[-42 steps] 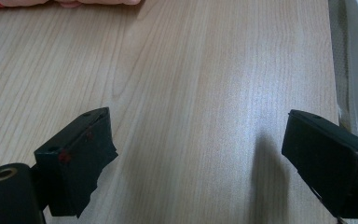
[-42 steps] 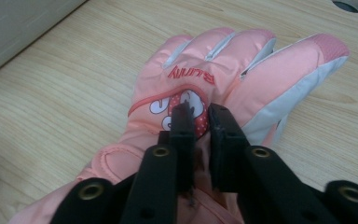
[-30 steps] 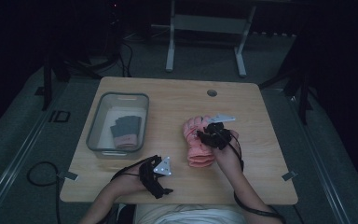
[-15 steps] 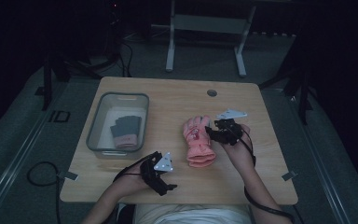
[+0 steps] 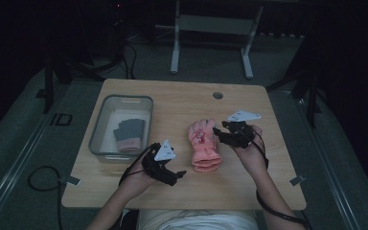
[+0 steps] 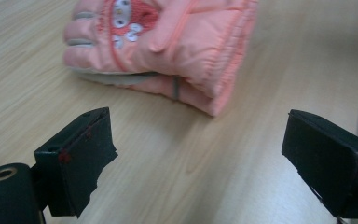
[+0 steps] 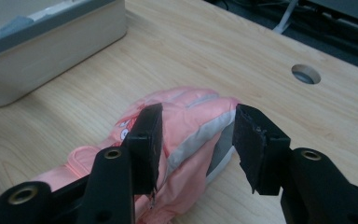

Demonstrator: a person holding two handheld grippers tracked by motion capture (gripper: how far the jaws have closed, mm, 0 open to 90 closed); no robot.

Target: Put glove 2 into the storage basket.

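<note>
Pink gloves (image 5: 205, 146) on table; right gripper (image 5: 219, 132) jaws apart beside them

Pink glove (image 5: 204, 144) with cartoon patch, grey gloves (image 5: 129, 134), pale wood table (image 5: 182, 100)

Two forearms enter from six o'clock, the left gripper (image 5: 179, 173) held low at about seven o'clock with its jaws spread wide and empty, the right gripper (image 5: 216, 132) raised at about three o'clock, its half-parted jaws having just been opening, gripping nothing.
</note>
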